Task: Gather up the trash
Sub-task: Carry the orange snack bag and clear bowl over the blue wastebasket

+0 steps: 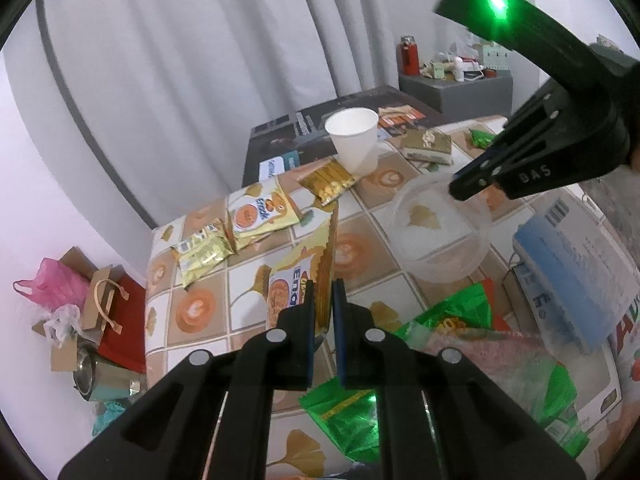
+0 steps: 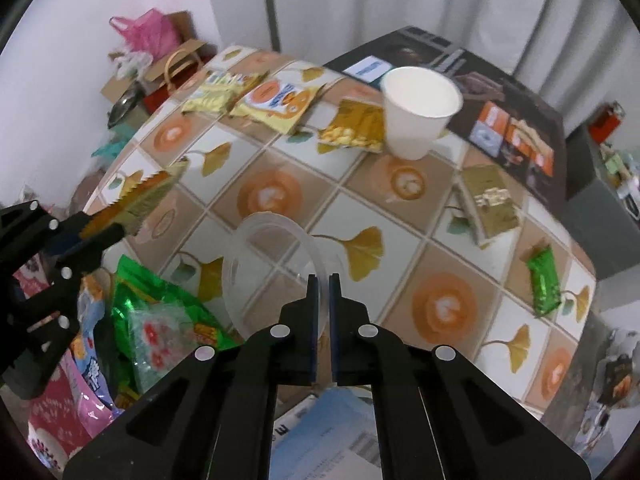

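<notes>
Closest to us, the left gripper (image 1: 324, 312) is clamped on a yellow snack wrapper (image 1: 298, 276), which stands edge-up between its pads; in the right wrist view that same wrapper (image 2: 140, 196) hangs lifted above the table's left edge. Our right gripper (image 2: 324, 300) points steeply down with its jaws closed on the near rim of a clear plastic bowl (image 2: 276, 256); the rim is so transparent that the contact is hard to make out. From the left wrist view this gripper (image 1: 464, 188) reaches in from the upper right, its tips at the bowl's (image 1: 440, 232) far rim.

Along the near edge of the table (image 2: 448, 264) we see a heap of green foil wrappers (image 2: 136, 304), partly hidden behind our fingers, and a blue-and-white box (image 1: 568, 264) cut off by the frame. Midway lie a gold packet (image 2: 492, 200) and a small green wrapper (image 2: 542, 280) toward the right edge. Farther off stand a white paper cup (image 2: 416, 116), a gold wrapper (image 2: 356, 128) touching it, and two yellow packets (image 2: 248, 98) near the far-left corner.
</notes>
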